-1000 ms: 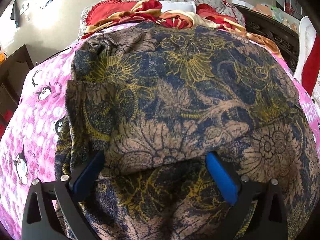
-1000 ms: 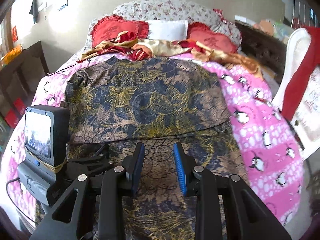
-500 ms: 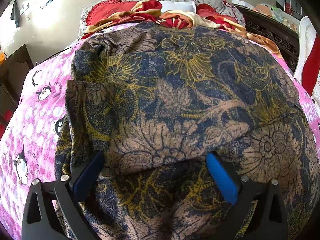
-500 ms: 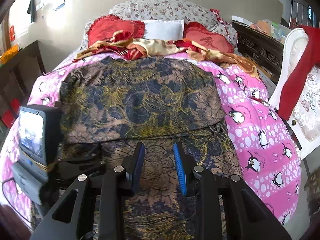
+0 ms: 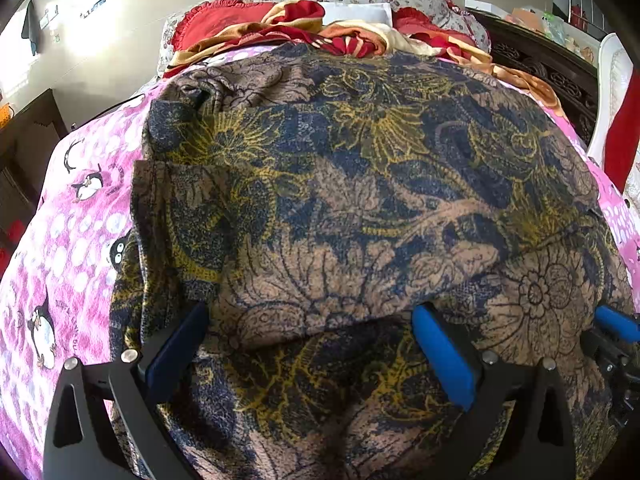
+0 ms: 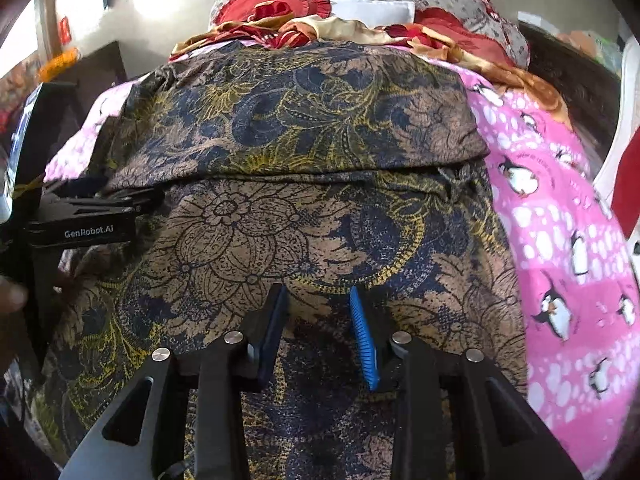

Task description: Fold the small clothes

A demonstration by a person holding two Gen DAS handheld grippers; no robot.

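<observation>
A brown, navy and yellow floral garment [image 5: 360, 200] lies spread on the bed with its far part folded over the near part, the fold edge running across [image 6: 320, 176]. My left gripper [image 5: 308, 320] is open wide, low over the near cloth at the fold edge, holding nothing. My right gripper [image 6: 318, 300] is open with a narrower gap, close over the near part of the garment [image 6: 280, 240], empty. The left gripper's body shows at the left of the right wrist view [image 6: 80, 224]; a right fingertip [image 5: 616, 326] shows at the right edge of the left wrist view.
The bed has a pink penguin-print sheet [image 6: 560, 240] [image 5: 72, 240]. Red and gold cloths and pillows [image 5: 320, 28] are piled at the headboard. A dark wooden cabinet [image 5: 560, 80] and a white chair with red cloth [image 5: 620, 120] stand at the right.
The right gripper has dropped lower and closer to the garment, moving in beside the left gripper. The left gripper has stayed put, still open.
</observation>
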